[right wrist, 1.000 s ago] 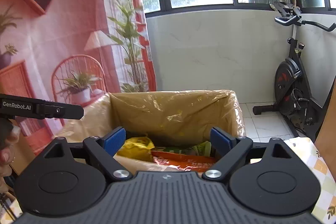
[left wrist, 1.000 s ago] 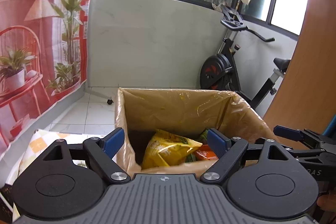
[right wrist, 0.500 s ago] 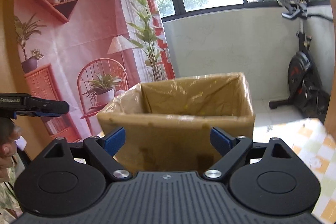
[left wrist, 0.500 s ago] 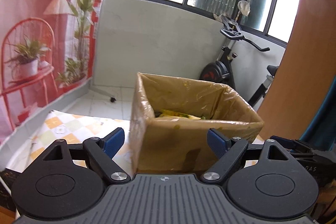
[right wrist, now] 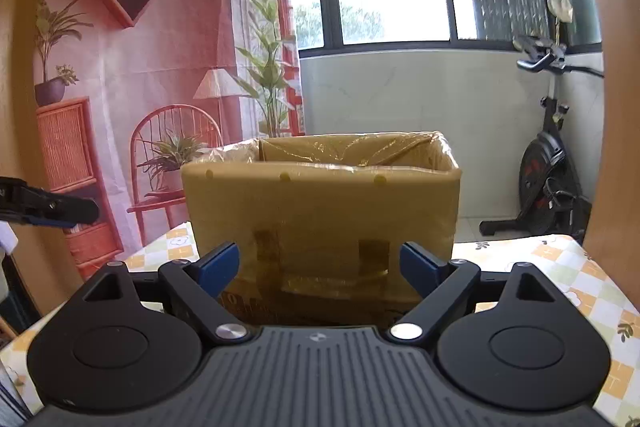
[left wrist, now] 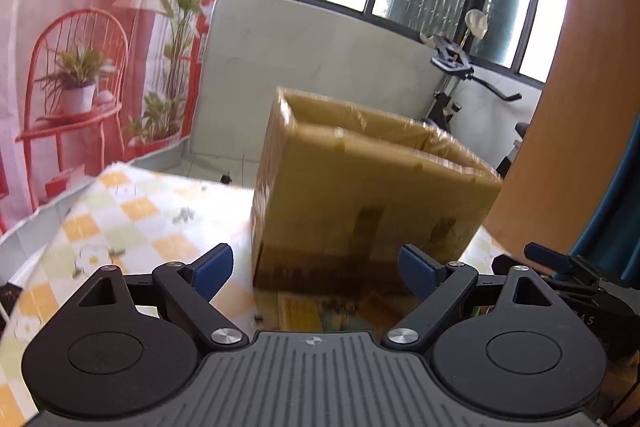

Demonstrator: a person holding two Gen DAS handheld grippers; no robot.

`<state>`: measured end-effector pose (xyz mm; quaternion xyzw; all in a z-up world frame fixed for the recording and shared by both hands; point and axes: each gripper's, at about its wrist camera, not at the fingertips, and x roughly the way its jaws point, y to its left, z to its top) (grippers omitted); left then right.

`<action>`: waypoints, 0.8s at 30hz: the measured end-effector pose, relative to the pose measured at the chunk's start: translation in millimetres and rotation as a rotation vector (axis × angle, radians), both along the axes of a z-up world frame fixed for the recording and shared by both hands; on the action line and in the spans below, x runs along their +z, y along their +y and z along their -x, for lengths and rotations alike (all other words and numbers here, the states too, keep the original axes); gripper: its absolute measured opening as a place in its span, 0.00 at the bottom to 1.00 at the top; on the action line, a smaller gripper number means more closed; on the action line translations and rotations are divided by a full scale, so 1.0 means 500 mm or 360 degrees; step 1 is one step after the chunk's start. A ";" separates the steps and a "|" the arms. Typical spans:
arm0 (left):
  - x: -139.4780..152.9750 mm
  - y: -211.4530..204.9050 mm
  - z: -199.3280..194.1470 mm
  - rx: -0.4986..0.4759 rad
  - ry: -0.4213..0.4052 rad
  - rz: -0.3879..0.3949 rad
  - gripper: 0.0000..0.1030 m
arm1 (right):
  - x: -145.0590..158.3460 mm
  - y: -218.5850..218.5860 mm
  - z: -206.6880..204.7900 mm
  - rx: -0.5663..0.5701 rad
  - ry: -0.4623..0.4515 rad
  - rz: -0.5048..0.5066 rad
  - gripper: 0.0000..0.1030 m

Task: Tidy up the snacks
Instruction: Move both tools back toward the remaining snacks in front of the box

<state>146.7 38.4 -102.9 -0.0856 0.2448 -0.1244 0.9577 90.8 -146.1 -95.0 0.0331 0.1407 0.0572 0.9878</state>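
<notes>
Both claws, left (left wrist: 316, 269) opening and right (right wrist: 320, 267) spread, both empty, could bump the cardboard box (right wrist: 320, 211) at 12 o'clock.

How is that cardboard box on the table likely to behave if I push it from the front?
The cardboard box looks stiff, with flat walls and taped seams, so it should probably slide rather than buckle. It stands fairly tall, so a high push might tip it. The checked tablecloth could bunch underneath.

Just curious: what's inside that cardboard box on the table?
Only a crinkly clear plastic lining shows at the box's rim. From this low angle its walls hide whatever lies inside.
</notes>
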 end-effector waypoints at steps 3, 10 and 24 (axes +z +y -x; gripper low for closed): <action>-0.022 -0.005 0.017 -0.0017 -0.0011 -0.0051 0.89 | -0.032 0.007 0.021 -0.0020 -0.0021 0.0018 0.87; -0.075 0.011 0.046 0.0002 0.0082 -0.0038 0.89 | -0.096 -0.025 0.039 -0.0116 0.0077 -0.0108 0.87; -0.118 -0.020 0.103 -0.0259 0.0079 -0.0260 0.89 | -0.122 -0.015 0.051 -0.0124 0.0209 -0.0094 0.86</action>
